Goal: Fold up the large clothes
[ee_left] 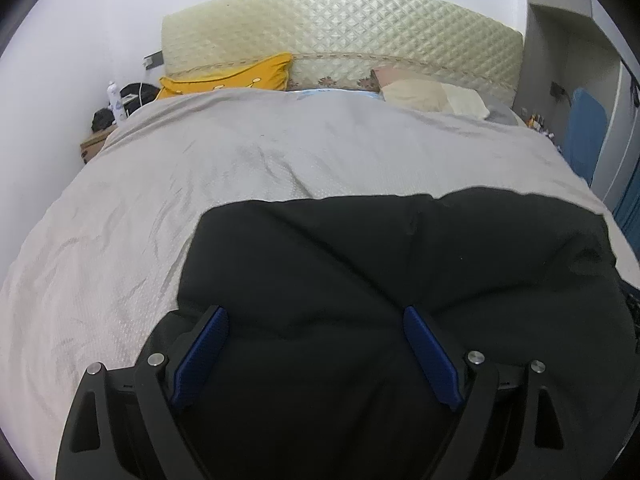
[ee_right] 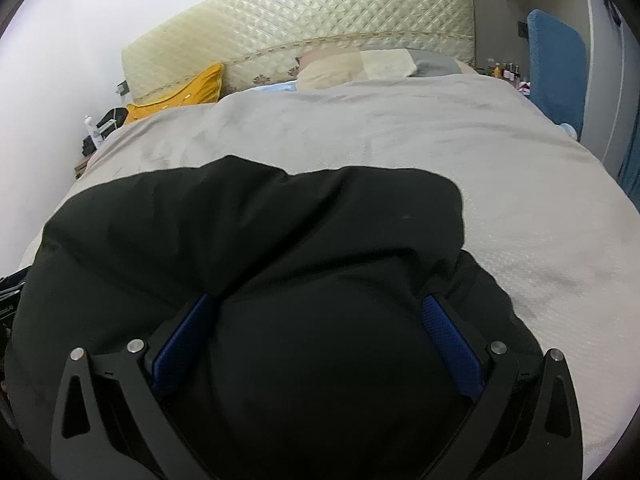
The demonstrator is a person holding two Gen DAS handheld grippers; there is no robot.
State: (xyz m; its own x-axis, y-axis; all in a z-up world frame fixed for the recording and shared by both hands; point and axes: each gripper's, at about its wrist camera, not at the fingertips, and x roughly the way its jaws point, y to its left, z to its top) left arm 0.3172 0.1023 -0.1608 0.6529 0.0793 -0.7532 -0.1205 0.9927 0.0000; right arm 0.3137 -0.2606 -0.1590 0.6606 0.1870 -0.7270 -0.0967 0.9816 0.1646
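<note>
Left hand-held gripper [ee_left: 316,316]: wide, low centre, over black jacket [ee_left: 400,264].
Right hand-held gripper [ee_right: 320,304]: wide, jacket bulging between fingers.
Right view only: bottles [ee_right: 506,70], upper right.

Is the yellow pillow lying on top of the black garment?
No, the yellow pillow sits by the headboard, far from the black garment.

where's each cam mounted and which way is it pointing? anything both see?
Left wrist: on the left tongs, looking along open blue pads over the black garment toward the headboard; garment fills lower right.
Right wrist: on the right tongs, open, same heading; garment fills lower left.
Shared: garment, grey bedspread, yellow pillow, headboard.
</note>
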